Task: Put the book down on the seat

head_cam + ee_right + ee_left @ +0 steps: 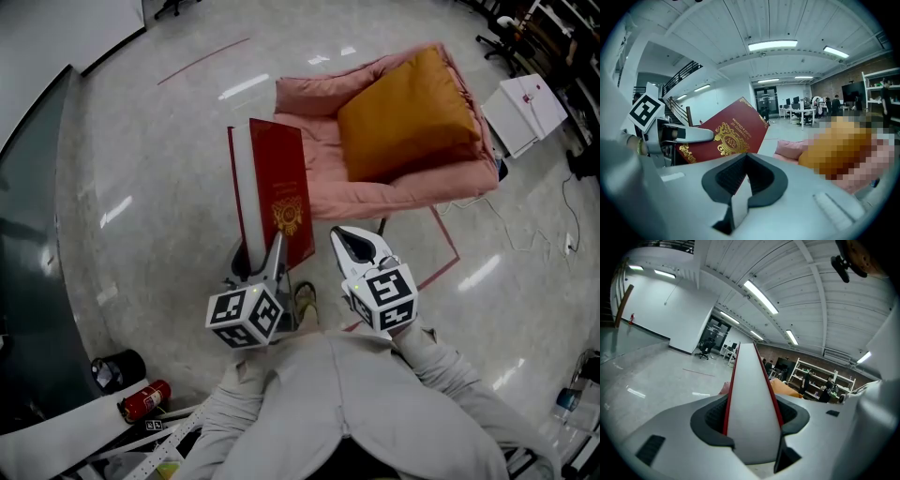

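Note:
A red hardback book (pixel 277 187) with a gold crest stands upright over the floor, just left of the pink floor seat (pixel 394 197). My left gripper (pixel 262 255) is shut on the book's lower edge. In the left gripper view the white page edge of the book (pixel 752 394) runs up between the jaws. An orange cushion (pixel 408 112) lies on the seat. My right gripper (pixel 352 246) hangs beside the book, shut and empty. The right gripper view shows the book's cover (pixel 731 133) and the left gripper (pixel 689 134) to its left, with the seat (pixel 790 149) ahead.
A white box (pixel 525 108) sits beyond the seat at the upper right. Red tape lines (pixel 441 253) mark the floor by the seat. A red extinguisher (pixel 142 400) and a black cylinder (pixel 117 368) lie at the lower left beside a dark glass panel (pixel 28 244).

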Motion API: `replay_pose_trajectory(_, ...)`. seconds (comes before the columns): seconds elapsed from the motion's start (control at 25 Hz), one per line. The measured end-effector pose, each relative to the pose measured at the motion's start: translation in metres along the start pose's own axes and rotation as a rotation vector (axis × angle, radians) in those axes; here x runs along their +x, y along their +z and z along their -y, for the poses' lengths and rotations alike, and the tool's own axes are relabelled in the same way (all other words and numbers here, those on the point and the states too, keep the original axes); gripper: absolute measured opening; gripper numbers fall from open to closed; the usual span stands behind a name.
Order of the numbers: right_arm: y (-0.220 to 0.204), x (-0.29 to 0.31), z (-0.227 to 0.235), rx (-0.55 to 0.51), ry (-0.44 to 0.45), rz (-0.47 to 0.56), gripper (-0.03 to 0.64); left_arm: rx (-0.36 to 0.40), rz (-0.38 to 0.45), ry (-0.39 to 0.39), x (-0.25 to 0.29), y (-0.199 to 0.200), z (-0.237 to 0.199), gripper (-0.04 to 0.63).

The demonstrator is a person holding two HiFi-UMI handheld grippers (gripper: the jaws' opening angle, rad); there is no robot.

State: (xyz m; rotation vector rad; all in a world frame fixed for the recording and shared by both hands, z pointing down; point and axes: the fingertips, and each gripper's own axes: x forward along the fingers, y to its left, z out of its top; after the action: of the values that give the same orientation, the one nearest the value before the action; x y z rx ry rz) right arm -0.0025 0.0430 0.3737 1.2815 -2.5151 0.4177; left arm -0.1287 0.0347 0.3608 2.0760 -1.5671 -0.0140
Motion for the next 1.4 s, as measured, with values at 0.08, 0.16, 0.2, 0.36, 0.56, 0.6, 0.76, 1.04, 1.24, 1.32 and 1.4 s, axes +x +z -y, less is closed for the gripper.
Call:
replay_pose_trajectory(0.08,0.007,0.015,0.005,0.002,-0.008,0.003,0.0,0.007,-0.007,-0.01,0.015,0.008,-0.007,0.249)
replay_pose_trajectory(0.16,0.014,0.03,0.011,0.003,-0.019,0.005,0.0,0.014,-0.013,-0.023,0.029,0.015,-0.013,0.249)
replay_pose_trajectory(0.2,0.017,0.037,0.013,0.003,-0.023,0.005,0.0,0.016,-0.017,-0.028,0.035,0.018,-0.017,0.249)
replay_pose_trajectory(0.36,0.027,0.063,0.018,0.003,-0.038,0.004,0.0,0.014,-0.029,-0.045,0.057,0.029,-0.032,0.249)
replay_pose_trajectory(0.56,0.03,0.089,0.024,0.008,-0.056,-0.005,0.0,0.007,-0.044,-0.055,0.08,0.033,-0.048,0.249)
replay_pose_trajectory(0.6,0.03,0.093,0.024,0.009,-0.056,-0.007,0.0,0.007,-0.049,-0.055,0.083,0.033,-0.052,0.249)
replay_pose_trajectory(0.76,0.032,0.105,0.023,0.016,-0.059,-0.011,0.0,0.005,-0.063,-0.055,0.091,0.035,-0.062,0.249)
replay_pose_trajectory(1.04,0.028,0.115,0.027,0.031,-0.067,-0.035,0.0,0.004,-0.083,-0.059,0.108,0.036,-0.071,0.249)
replay_pose_trajectory(1.24,0.023,0.117,0.035,0.047,-0.076,-0.052,0.0,0.002,-0.1,-0.065,0.121,0.033,-0.072,0.249)
replay_pose_trajectory(1.32,0.021,0.121,0.04,0.054,-0.074,-0.059,0.0,0.001,-0.106,-0.066,0.129,0.032,-0.071,0.249)
replay_pose_trajectory(1.4,0.018,0.126,0.047,0.058,-0.073,-0.067,0.0,0.0,-0.11,-0.065,0.138,0.032,-0.071,0.249)
